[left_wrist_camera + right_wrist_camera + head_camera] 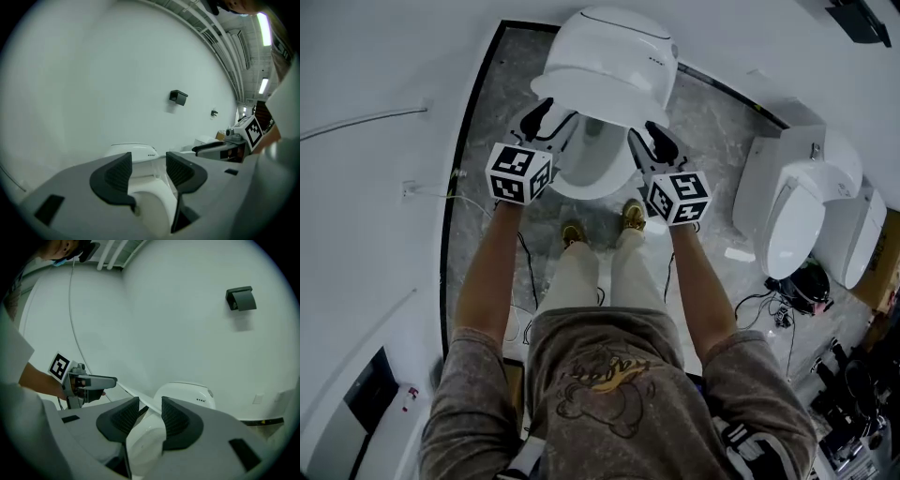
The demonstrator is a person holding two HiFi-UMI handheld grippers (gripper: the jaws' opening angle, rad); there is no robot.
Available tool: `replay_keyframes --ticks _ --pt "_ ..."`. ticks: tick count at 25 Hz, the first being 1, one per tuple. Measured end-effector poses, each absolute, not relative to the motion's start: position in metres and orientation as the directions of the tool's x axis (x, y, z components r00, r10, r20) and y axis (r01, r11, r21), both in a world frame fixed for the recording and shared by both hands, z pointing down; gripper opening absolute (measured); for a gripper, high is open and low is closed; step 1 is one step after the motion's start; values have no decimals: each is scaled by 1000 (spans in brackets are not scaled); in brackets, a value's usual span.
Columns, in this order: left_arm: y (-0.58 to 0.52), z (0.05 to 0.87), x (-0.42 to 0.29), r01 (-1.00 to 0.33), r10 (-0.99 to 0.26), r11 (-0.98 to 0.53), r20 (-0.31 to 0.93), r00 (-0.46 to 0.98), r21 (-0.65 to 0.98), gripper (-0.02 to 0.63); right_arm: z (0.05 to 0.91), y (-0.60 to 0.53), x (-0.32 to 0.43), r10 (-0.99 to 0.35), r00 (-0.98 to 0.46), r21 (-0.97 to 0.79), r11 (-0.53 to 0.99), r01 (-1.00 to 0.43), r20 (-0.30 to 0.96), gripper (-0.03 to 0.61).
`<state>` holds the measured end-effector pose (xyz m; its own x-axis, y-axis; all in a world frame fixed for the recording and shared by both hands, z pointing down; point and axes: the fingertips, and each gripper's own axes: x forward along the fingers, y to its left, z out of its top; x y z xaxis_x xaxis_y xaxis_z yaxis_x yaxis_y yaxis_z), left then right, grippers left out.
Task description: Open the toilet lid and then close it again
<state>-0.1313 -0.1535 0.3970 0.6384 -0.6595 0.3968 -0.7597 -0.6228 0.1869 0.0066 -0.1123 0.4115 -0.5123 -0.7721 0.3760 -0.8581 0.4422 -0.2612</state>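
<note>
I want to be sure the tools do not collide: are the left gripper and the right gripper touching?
Apart. The head view shows the left gripper and the right gripper on opposite sides of the toilet bowl, its opening plainly between them.

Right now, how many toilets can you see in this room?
2 for certain: one toilet straight ahead in the middle of the head view, and a second toilet off to the right. A white rounded shape beside that one may be a third, partly hidden.
</note>
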Motion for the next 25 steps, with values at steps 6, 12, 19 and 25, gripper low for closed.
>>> replay_keyframes --ticks 6,12,19,25 --pt "-107 427 -147 -746 -631 -632 421 652 207 227 435 -67 -9 -772 -502 -285 417 -863 391 152" --pt "-76 454 -155 -756 -633 -622 439 638 203 227 459 -37 -17 -764 -491 -285 403 -870 419 135" --pt "-45 488 -165 -760 -617 -617 476 627 203 227 491 -12 -24 -739 -497 -296 401 -867 454 109" --pt "-13 539 -178 -780 -600 -575 522 606 246 227 537 14 -35 -703 -507 -307 404 -862 498 104"
